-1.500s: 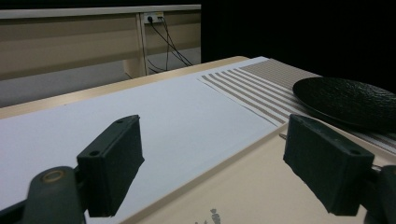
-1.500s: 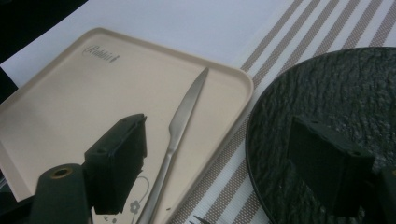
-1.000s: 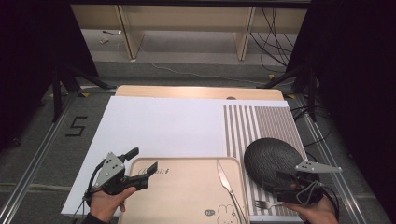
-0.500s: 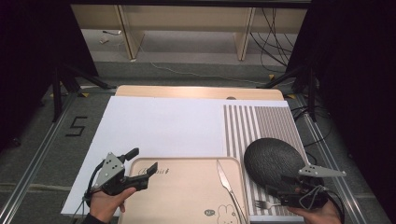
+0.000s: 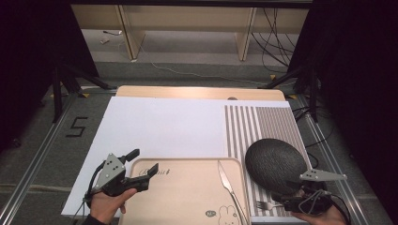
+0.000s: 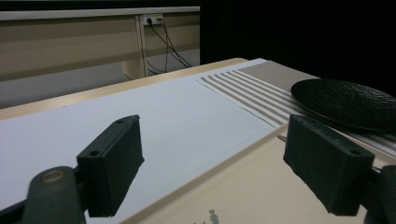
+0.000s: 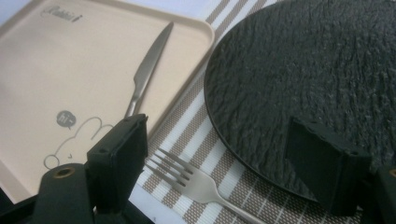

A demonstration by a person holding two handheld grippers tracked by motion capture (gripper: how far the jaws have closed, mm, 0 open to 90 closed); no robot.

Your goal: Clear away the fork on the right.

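Observation:
A beige tray (image 5: 187,197) with a rabbit print lies at the table's near edge, and a knife (image 5: 230,185) rests along its right side. A dark textured plate (image 5: 274,164) sits on the striped placemat (image 5: 256,126), with a fork (image 5: 265,205) lying just in front of it. My left gripper (image 5: 143,162) hovers open over the tray's far left corner. Low at the near right, my right gripper (image 5: 281,200) is open. In the right gripper view its jaws straddle the fork (image 7: 196,179) and the plate's rim (image 7: 303,84) without touching either.
A large white sheet (image 5: 164,126) covers the table's middle and left. The wooden table edge (image 5: 197,91) runs along the back, with shelving and cables beyond it. Metal rails run along both sides of the table.
My right gripper has drifted slightly toward the near edge. The left gripper, tray, knife, fork and plate have stayed put.

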